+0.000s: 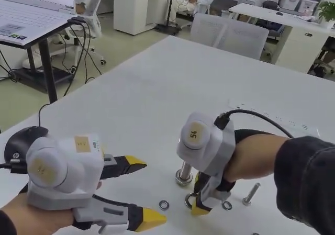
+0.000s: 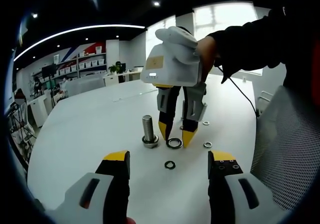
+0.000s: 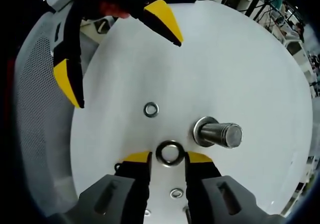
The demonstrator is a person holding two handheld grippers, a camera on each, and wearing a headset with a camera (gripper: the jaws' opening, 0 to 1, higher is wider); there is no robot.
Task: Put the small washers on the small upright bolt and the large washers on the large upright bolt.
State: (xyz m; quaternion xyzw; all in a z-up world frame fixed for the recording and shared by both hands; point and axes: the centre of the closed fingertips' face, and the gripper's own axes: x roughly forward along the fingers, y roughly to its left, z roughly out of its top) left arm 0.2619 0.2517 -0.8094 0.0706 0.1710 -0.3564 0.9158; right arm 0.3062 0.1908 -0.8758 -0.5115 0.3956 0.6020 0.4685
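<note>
Lower centre of the right gripper view, the right hand-held gripper (image 3: pixel 169 159) brackets the large washer (image 3: pixel 158 153) lying on the counter (image 3: pixel 240 59). Its jaws are narrowed, but I cannot tell whether they grip. Pinch the rim squarely, lift level, and centre it over the large upright bolt (image 3: pixel 218 133) to its right. The left hand-held gripper (image 1: pixel 146 190) gapes wide and empty.

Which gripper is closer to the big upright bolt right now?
Right. The right gripper points down just beside the bolt, its fingers straddling a large washer. The left gripper is open, farther off.
</note>
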